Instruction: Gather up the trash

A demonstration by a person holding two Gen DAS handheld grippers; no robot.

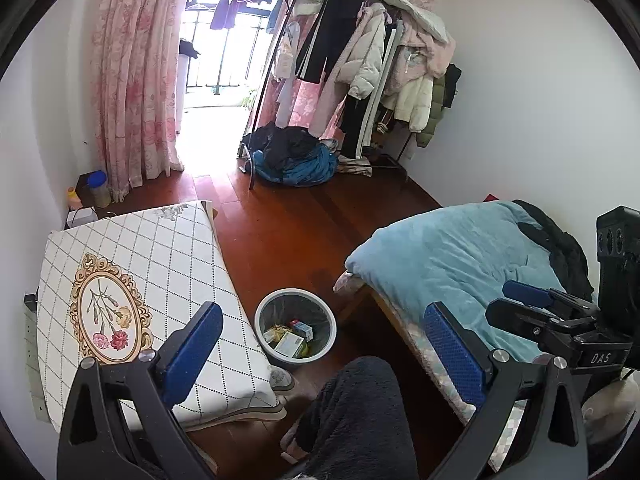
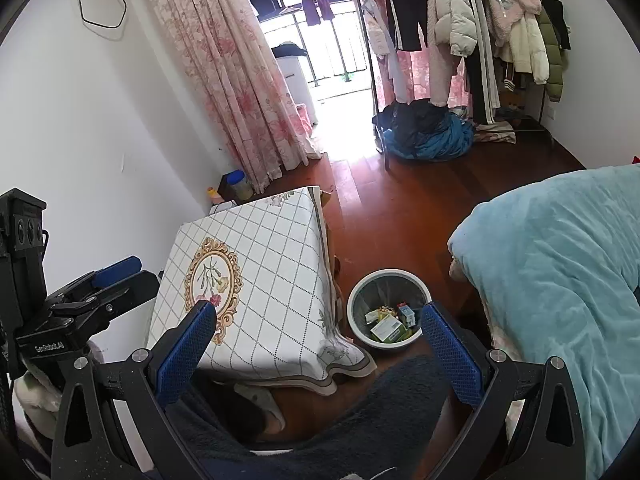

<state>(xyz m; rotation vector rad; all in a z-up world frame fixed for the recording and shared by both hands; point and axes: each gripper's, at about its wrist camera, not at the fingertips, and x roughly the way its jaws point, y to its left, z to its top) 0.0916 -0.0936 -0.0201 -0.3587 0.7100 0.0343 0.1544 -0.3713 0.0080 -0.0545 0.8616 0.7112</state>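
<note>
A round grey waste bin [image 1: 295,324] with a dark liner stands on the wooden floor between a small table and a bed; it also shows in the right wrist view [image 2: 387,307]. Small boxes and wrappers [image 1: 290,335] lie inside it [image 2: 390,322]. My left gripper [image 1: 324,344] is open and empty, held above my knee, short of the bin. My right gripper [image 2: 320,348] is open and empty, also above my knee near the bin. The right gripper shows at the right of the left wrist view [image 1: 520,304], and the left gripper at the left of the right wrist view [image 2: 116,276].
A small table with a white checked cloth [image 1: 144,280] stands left of the bin. A bed with a blue blanket [image 1: 452,260] is on the right. A clothes rack [image 1: 372,60], a heap of clothes [image 1: 292,156] and pink curtains [image 1: 136,80] are at the back.
</note>
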